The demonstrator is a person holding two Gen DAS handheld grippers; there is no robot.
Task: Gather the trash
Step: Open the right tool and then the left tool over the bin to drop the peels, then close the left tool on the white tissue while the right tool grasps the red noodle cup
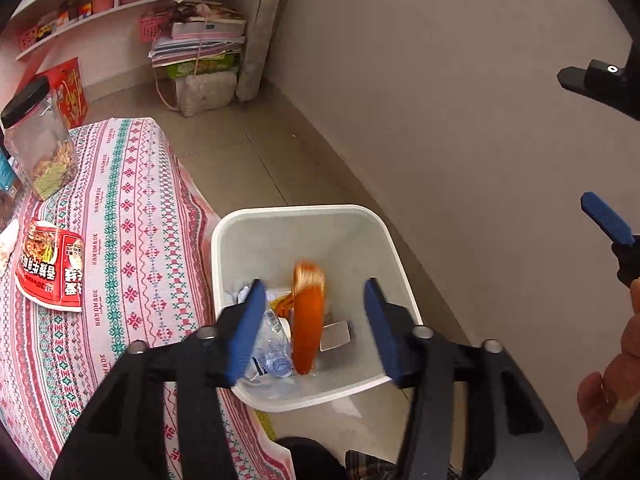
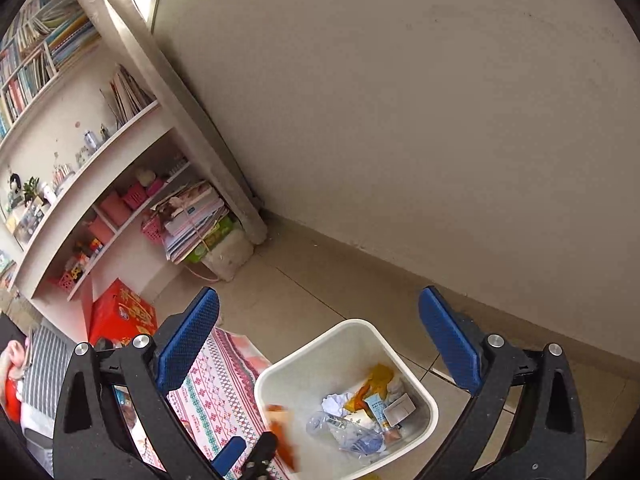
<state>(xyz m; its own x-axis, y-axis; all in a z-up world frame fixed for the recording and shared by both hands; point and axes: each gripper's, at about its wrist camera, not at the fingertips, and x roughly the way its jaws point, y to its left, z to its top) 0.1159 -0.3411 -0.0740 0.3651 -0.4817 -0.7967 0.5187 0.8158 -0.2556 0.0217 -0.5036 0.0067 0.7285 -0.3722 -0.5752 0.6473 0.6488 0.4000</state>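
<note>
The left tool, nearest the lens, hangs over the white bin with its jaws parted and touching nothing; a blurred orange wrapper is between them, apparently dropping in. The step looks like the release. Far left on the patterned worktop a red noodle packet lies flat, likely next. Fetching it calls for swinging back and pinching an edge. On the right, the right tool gapes wide, empty.

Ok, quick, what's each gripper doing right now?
Left gripper: open over the bin, orange wrapper falling free between its fingers.
Right gripper: open, empty.
</note>
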